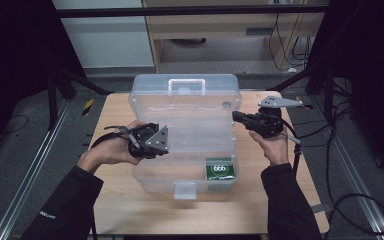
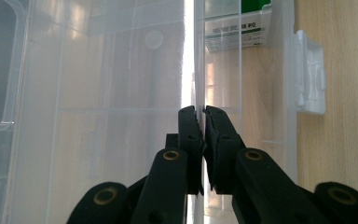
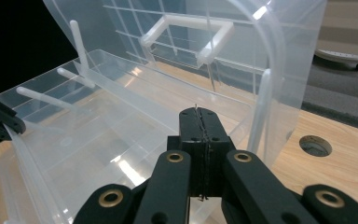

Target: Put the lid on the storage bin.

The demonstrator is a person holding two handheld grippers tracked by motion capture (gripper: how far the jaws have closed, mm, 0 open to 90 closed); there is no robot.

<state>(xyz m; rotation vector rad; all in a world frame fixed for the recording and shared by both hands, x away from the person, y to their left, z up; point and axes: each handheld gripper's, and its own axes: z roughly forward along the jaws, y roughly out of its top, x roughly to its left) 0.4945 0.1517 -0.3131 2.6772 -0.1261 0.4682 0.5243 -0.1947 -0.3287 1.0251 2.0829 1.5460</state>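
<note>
A clear plastic organiser box stands open on the wooden table, its lid with a handle raised at the back. A green packet marked 666 lies in the bottom tray at the front right. My left gripper reaches in from the box's left side. In the left gripper view its jaws are shut on a thin clear tray wall. My right gripper sits at the box's right edge. Its jaws are shut, tips at a tray rim; whether they pinch it is unclear.
The table has bare wood in front of and beside the box, and a round hole near the right gripper. A white latch juts from the box's front. Cables lie on the floor at the right.
</note>
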